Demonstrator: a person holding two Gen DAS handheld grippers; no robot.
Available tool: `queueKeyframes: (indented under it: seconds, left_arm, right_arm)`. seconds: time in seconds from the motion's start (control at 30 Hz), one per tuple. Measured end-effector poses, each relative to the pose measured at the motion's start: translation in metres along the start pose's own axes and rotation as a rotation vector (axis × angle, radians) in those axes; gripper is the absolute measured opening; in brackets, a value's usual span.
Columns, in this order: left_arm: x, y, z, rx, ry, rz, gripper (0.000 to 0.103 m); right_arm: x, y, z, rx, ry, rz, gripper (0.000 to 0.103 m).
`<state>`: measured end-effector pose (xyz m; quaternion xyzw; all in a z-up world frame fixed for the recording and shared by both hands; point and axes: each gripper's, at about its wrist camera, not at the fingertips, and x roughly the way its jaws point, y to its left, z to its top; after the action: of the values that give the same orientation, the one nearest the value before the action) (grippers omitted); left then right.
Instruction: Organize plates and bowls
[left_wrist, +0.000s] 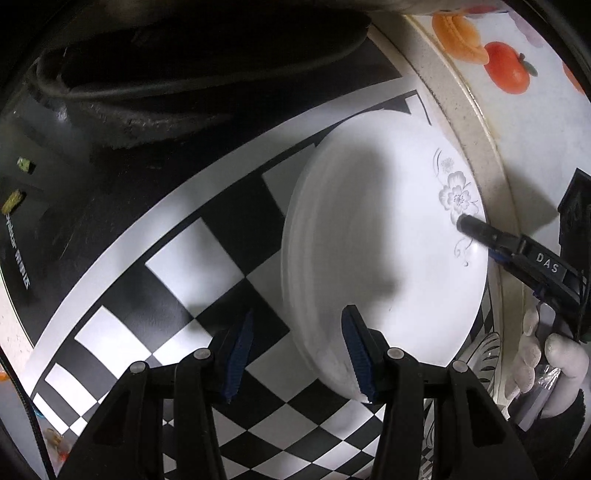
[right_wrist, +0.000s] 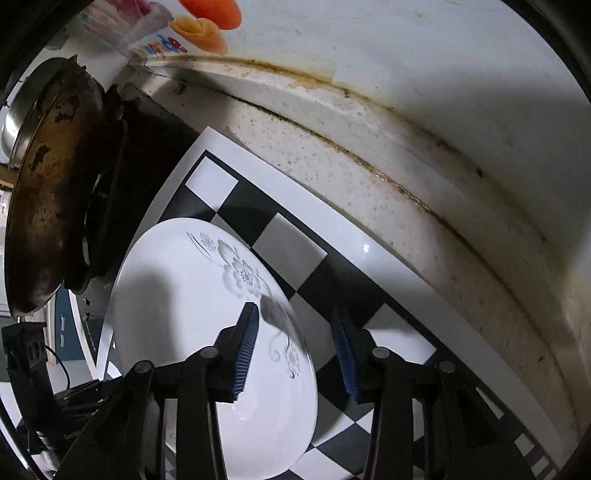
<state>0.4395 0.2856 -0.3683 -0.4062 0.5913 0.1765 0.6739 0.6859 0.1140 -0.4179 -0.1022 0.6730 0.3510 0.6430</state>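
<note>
White plate (left_wrist: 384, 254) with grey flower print, flat on checkerboard mat (left_wrist: 207, 266), beside speckled counter edge (left_wrist: 476, 147). Left gripper (left_wrist: 297, 354) spread open, gripping nothing: right pad over plate's near rim, left pad over bare mat, rim edge between the two. Right gripper (right_wrist: 295, 354) likewise open and empty: left finger above plate (right_wrist: 177, 317) near flower print, right finger over checkerboard mat (right_wrist: 332, 280), plate rim between. In left view, one right-gripper finger tip (left_wrist: 469, 223) at plate's far rim by the flower; contact not discernible. Nothing on plate. Dark, worn pan (right_wrist: 48, 184) on stove, well left of plate.
</note>
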Motion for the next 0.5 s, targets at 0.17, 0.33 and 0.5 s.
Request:
queueKeyframes:
  seconds: [0.17, 0.33, 0.5]
  left_arm:
    - [0.006, -0.021, -0.001, 0.036, 0.004, 0.001, 0.030]
    - [0.007, -0.033, -0.003, 0.062, -0.007, 0.030, 0.030]
    - [-0.004, -0.015, -0.012, 0.073, -0.027, 0.041, 0.030]
  right_arm:
    - [-0.001, 0.005, -0.004, -0.052, 0.032, 0.003, 0.026]
    - [-0.006, 0.007, -0.016, -0.088, 0.036, -0.014, 0.025]
    - [-0.012, 0.004, -0.031, -0.099, 0.032, 0.007, 0.021]
